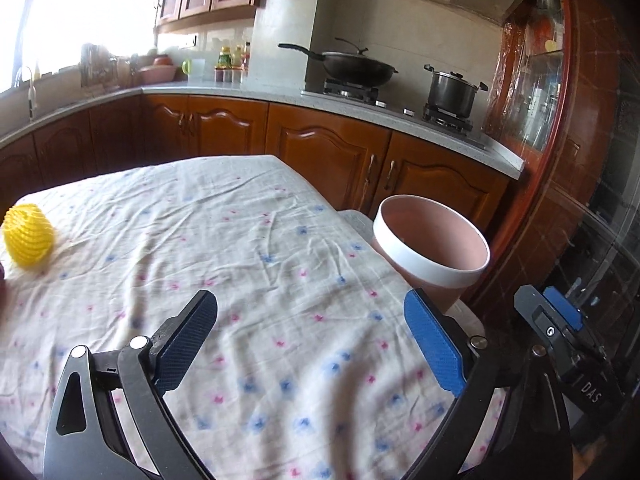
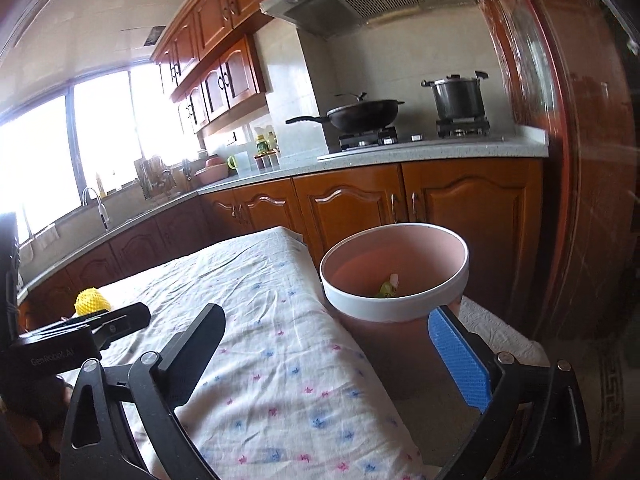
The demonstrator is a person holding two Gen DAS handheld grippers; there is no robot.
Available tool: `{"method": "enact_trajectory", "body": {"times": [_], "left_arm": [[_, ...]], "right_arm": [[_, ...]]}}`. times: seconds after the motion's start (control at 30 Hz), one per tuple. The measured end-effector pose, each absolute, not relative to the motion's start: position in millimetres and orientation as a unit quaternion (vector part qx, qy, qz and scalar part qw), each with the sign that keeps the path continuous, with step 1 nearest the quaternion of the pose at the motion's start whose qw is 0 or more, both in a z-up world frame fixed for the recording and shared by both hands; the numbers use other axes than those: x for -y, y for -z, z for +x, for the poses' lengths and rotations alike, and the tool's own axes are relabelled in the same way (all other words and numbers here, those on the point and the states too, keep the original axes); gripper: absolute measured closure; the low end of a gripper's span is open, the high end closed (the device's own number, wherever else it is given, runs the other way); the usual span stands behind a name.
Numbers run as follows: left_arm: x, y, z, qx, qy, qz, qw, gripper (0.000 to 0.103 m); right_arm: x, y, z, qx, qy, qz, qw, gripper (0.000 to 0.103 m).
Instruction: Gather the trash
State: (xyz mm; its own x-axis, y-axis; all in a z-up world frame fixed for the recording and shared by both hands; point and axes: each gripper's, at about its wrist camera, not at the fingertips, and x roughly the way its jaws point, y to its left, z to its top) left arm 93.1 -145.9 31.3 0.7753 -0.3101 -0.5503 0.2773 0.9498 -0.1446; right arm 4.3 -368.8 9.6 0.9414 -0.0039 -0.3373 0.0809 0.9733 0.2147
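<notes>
1. Two grippers, both empty: the left gripper (image 1: 310,328) has its fingers spread wide above the floral tablecloth (image 1: 224,248), touching nothing; the right gripper (image 2: 328,344) is spread just as wide, hovering at the table's right edge, just short of the pink bin (image 2: 394,276).
2. A yellow foam fruit net (image 1: 28,236) lies on the cloth at the far left, well apart from both grippers and from the bin.
3. Only the right wrist view looks down into the bin, where a small greenish scrap (image 2: 387,287) lies at the bottom; the left wrist view shows only its inner wall and white rim.
4. Each view catches the other gripper at its edge.
5. Behind the table runs a grey kitchen counter (image 1: 248,94) over wooden cabinets, with a wok (image 1: 352,65) and a steel pot (image 1: 454,89) on the hob, a range hood above, and a bright window over the sink.
</notes>
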Motion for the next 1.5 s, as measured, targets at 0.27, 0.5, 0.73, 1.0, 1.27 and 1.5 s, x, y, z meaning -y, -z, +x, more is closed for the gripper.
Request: {"method": "enact_trajectory", "body": {"times": [0.27, 0.5, 0.73, 1.0, 1.27, 1.5], "left_arm": [[138, -22, 66, -0.271, 0.129, -0.014, 0.954, 0.002], [135, -15, 55, -0.264, 0.121, -0.012, 0.957, 0.002], [138, -13, 43, -0.247, 0.114, 0.0, 0.962, 0.002], [142, -12, 37, -0.236, 0.111, 0.011, 0.965, 0.002], [143, -12, 34, -0.233, 0.108, 0.012, 0.966, 0.002], [143, -12, 33, -0.233, 0.105, 0.01, 0.967, 0.002]], "right_arm": [[360, -3, -10, -0.156, 0.028, 0.096, 0.983, 0.0], [356, 1, -17, -0.14, 0.035, 0.089, 0.985, 0.0], [357, 5, -19, -0.135, 0.035, 0.095, 0.986, 0.0], [356, 9, -21, -0.13, 0.037, 0.091, 0.987, 0.0], [357, 12, -20, -0.135, 0.037, 0.092, 0.986, 0.0], [355, 14, -19, -0.135, 0.034, 0.087, 0.986, 0.0]]}}
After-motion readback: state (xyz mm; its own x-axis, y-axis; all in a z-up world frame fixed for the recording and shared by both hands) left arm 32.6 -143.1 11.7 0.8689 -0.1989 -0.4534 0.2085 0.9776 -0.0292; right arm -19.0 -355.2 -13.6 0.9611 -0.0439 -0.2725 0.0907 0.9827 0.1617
